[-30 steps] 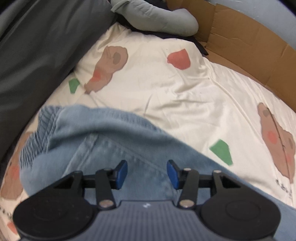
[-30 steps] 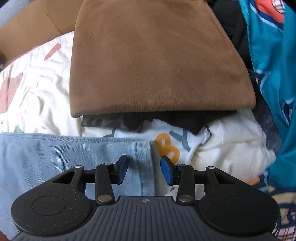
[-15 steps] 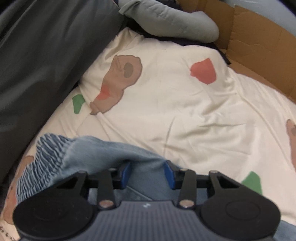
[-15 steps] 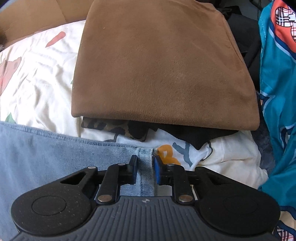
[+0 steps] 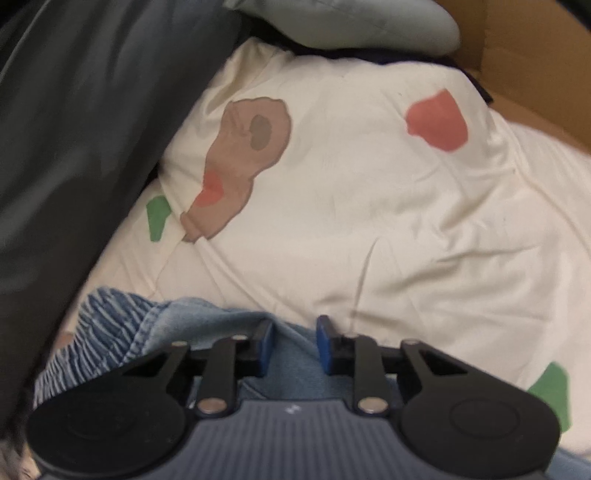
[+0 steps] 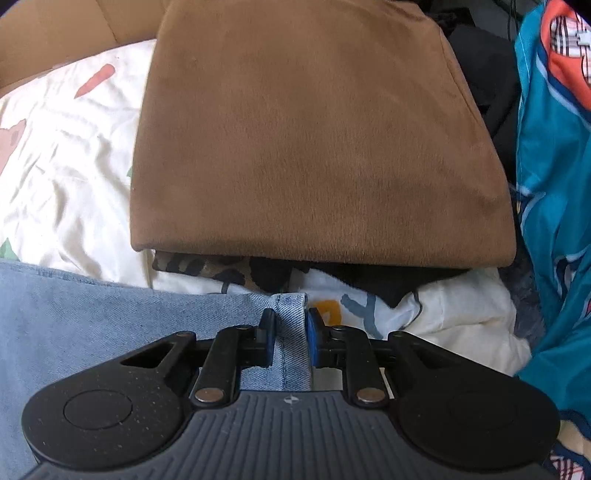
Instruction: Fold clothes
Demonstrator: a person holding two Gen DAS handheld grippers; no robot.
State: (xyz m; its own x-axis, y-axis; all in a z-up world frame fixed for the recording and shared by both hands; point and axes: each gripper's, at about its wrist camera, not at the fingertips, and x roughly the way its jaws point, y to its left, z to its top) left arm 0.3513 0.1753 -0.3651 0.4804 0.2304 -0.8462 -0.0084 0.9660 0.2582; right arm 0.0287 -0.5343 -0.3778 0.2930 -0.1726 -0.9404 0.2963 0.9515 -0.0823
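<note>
Now both grips matter: right gripper [image 6: 290,338] pinches the jeans [image 6: 110,306] hem at lower centre; left gripper [image 5: 293,345], jaws just closing, bunches denim near the elastic waistband [image 5: 107,325]. Lift evenly.

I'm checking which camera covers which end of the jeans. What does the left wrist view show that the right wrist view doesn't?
Only the left wrist view shows the jeans' gathered elastic waistband, a dark grey cloth, a pale grey-green garment, and the left gripper, whose jaws have just been closing with denim between them.

Only the right wrist view shows the folded brown garment, a teal printed cloth, and the right gripper shut on the jeans' hem corner.

Both show the light blue jeans, the cream printed sheet and cardboard.
</note>
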